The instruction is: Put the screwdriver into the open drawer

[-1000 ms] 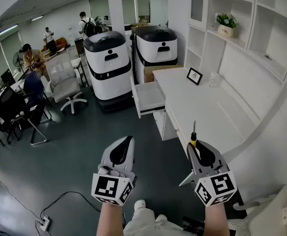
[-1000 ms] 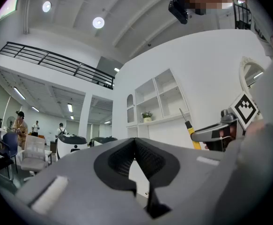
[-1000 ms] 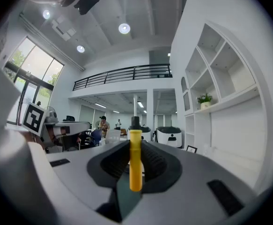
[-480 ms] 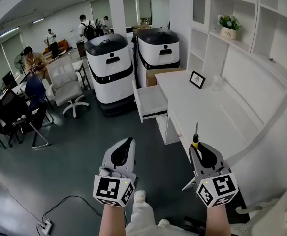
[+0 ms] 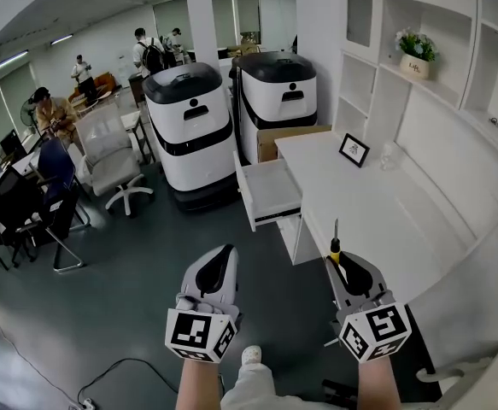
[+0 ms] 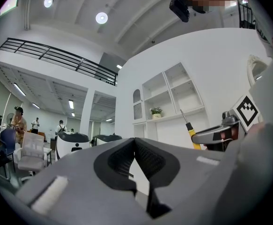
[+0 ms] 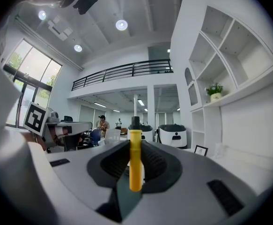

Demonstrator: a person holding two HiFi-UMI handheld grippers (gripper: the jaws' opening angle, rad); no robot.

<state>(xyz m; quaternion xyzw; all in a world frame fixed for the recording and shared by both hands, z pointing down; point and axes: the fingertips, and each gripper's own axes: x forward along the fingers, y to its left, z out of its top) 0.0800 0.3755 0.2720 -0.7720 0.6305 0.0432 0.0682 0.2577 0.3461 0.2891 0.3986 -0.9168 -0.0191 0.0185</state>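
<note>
A screwdriver (image 5: 335, 248) with a yellow handle and a dark shaft stands upright in my right gripper (image 5: 344, 269), which is shut on the handle (image 7: 135, 161). The right gripper hangs over the floor at the near left edge of the white desk (image 5: 385, 220). The open drawer (image 5: 270, 190), white and empty, juts out from the desk's left side, further ahead. My left gripper (image 5: 218, 266) is level beside the right one over the dark floor, shut with nothing between its pads (image 6: 134, 142). The left gripper view shows the screwdriver (image 6: 191, 133) to its right.
Two white-and-black machines (image 5: 189, 118) (image 5: 283, 88) stand behind the drawer, with a cardboard box (image 5: 287, 139) between them and the desk. A picture frame (image 5: 354, 149) is on the desk, a plant pot (image 5: 417, 54) on the shelves. An office chair (image 5: 112, 156) and people are at the left.
Both grippers have moved forward together toward the desk. The drawer and the machines now look nearer and larger. The grip on the screwdriver is unchanged.
</note>
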